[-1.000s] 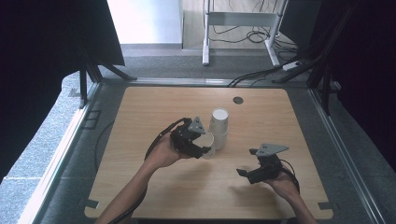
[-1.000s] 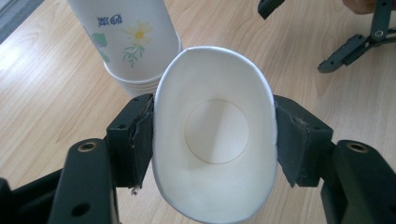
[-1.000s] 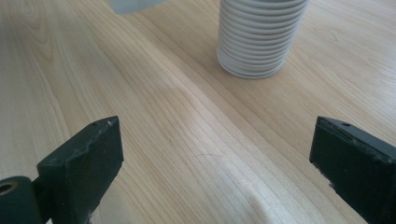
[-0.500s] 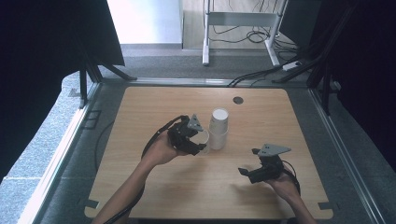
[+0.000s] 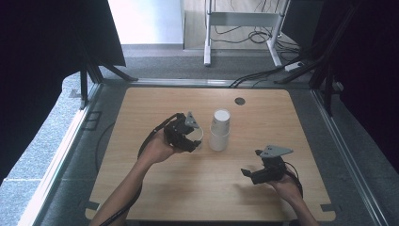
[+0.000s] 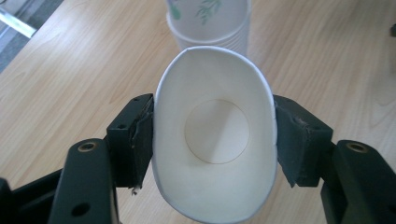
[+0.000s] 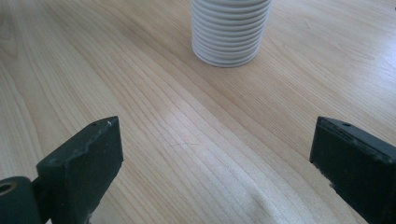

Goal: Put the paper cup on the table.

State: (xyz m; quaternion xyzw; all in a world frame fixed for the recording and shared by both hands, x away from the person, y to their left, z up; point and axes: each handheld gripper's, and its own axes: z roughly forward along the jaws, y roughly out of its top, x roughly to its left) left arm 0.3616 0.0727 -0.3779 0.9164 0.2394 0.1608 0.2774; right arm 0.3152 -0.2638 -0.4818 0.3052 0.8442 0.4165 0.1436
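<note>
At frame centre the left gripper (image 5: 192,137) squeezes a paper cup (image 6: 215,144) into an oval just left of the cup stack (image 5: 219,130). Lower right, the right gripper (image 5: 254,175) gapes empty.

Daylight falls from the far end of the room, where the pale floor (image 5: 146,21) beyond the worktop (image 5: 155,188) is washed out almost to white. Dark curtains (image 5: 42,52) on both sides swallow detail. The high view is soft and somewhat grainy, with small things poorly resolved. The worktop is evenly lit, with faint shadows beside the stack of cups (image 5: 219,136) and under the hands. In the left gripper view the squeezed cup (image 6: 215,140) is bright and sharp, with a soft shadow inside its bowl, and the wood grain reads clearly. In the right gripper view a broad pale sheen lies across the wood, the black jaws look slightly blurred, and lines bend at the edges.
</note>
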